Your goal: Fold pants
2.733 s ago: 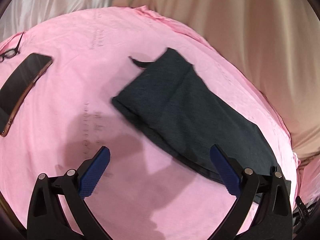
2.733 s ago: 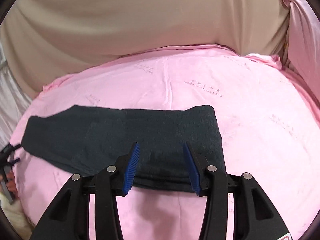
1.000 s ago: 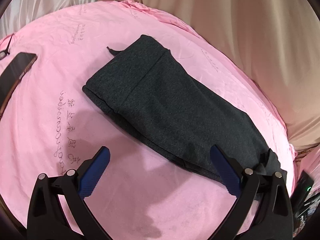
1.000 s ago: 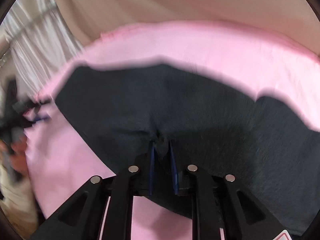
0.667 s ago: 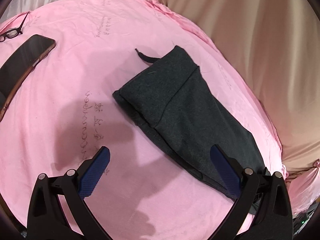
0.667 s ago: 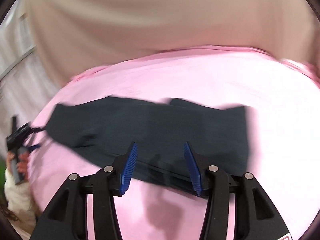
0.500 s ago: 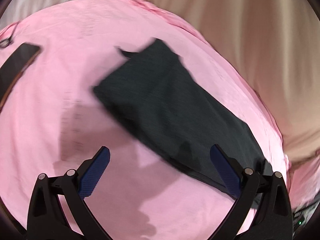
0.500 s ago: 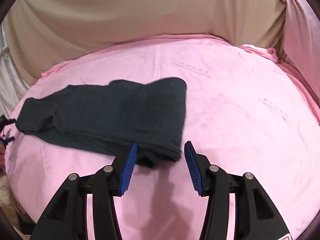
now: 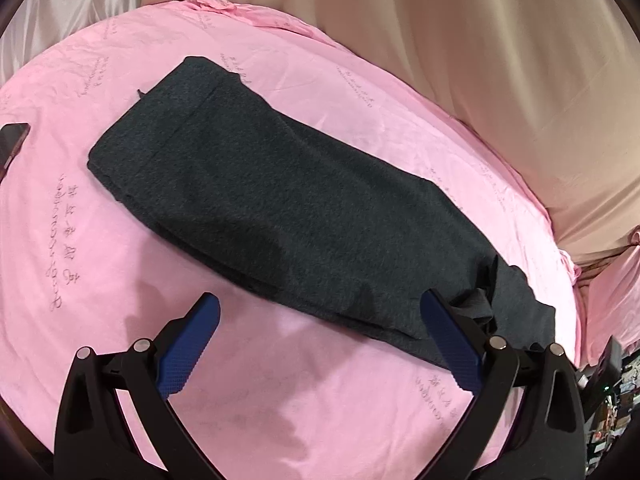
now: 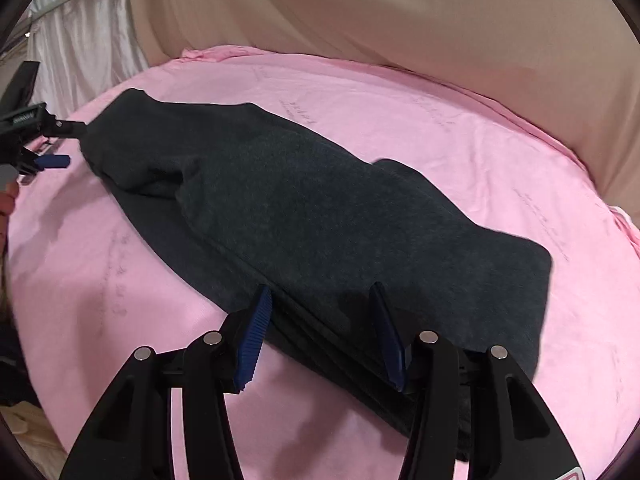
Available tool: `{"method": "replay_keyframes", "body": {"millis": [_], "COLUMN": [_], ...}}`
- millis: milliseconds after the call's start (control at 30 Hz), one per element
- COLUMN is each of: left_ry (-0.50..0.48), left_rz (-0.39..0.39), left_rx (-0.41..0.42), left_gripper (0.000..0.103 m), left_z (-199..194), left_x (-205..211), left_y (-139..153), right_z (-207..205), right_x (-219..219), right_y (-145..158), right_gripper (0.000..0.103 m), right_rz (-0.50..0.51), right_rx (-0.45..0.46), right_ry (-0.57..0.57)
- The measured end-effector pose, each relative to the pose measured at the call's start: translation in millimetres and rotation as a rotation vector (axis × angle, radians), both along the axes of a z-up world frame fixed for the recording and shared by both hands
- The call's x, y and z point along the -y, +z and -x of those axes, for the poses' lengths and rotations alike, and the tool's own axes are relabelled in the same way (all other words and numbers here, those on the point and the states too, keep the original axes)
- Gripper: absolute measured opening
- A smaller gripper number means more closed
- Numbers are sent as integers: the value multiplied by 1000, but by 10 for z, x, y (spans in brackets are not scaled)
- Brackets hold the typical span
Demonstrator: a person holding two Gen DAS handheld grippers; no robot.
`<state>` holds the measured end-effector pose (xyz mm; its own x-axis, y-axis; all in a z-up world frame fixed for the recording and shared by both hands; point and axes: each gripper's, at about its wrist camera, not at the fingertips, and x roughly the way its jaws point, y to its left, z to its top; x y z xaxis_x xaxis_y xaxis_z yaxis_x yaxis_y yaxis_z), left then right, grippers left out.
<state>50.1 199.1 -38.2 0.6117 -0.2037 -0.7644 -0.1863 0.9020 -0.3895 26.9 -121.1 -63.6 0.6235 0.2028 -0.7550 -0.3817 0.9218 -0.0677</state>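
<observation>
One pair of dark grey pants [image 9: 304,208] lies folded into a long, narrow strip across the middle of the surface, which is covered by a pink sheet [image 9: 100,280] printed with faint lines of script. In the left wrist view the strip runs on a slant from the far left part of the sheet down toward its near right edge, with a straight fold line crossing the cloth near its far end and a bunched, wrinkled bit at its near end. The left gripper [image 9: 320,340] stands wide open above bare pink sheet — its blue pads [image 9: 188,346] grip nothing, and the right-hand pad overlaps the near end of the pants in the picture, though contact cannot be told. The right gripper [image 10: 322,328] is about half open, with the layered near edge of the pants [image 10: 320,220] showing between its blue fingers [image 10: 254,340]; the pads do not press on the cloth. At the left edge of the right wrist view the other gripper's black frame and a bit of a hand [image 10: 6,196] show beside the far end of the strip. A dark phone [image 9: 12,144] lies at the left edge of the sheet, well apart from the pants. Beige drapery [image 9: 480,60] hangs behind the surface.
</observation>
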Motion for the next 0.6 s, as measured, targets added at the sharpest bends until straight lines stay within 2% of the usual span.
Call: {"method": "replay_keyframes", "body": {"millis": [167,200,267,300,367,467,500,600], "left_ry": [-1,-6,-10,-7,11,45,58,71], "left_rz": [14,11,6,1,-7,-7,-11,-35], "left_rx": [-20,-24,-30,-30,-32,-33,-35,-46], "left_gripper": [98,98,98,98,98,98,98,98], "left_z": [-36,-40,-43,-44,-33,-14,-16,-77], "left_x": [39,48,44,35,-11,-97,-116,-113], "left_y": [-57,-64,-70,-66,-54,-42,-41,-70], "right_z": [-169,-216,-279,-339,-368,-248,-157,112], "right_x": [-336,-383,-304,-180,147,681,978,1665], "right_y": [-69,-86,-96,-51,44,105,114,6], "right_gripper": [49,46,35,7,7,6,5,4], "right_rz": [30,45,-16,-90,-277,-539,-661,-896], "right_rx": [-22,-39,-58,-94,-127,-119,-102,-65], "right_ry": [105,103,105,86,54,-46,-100,-207]}}
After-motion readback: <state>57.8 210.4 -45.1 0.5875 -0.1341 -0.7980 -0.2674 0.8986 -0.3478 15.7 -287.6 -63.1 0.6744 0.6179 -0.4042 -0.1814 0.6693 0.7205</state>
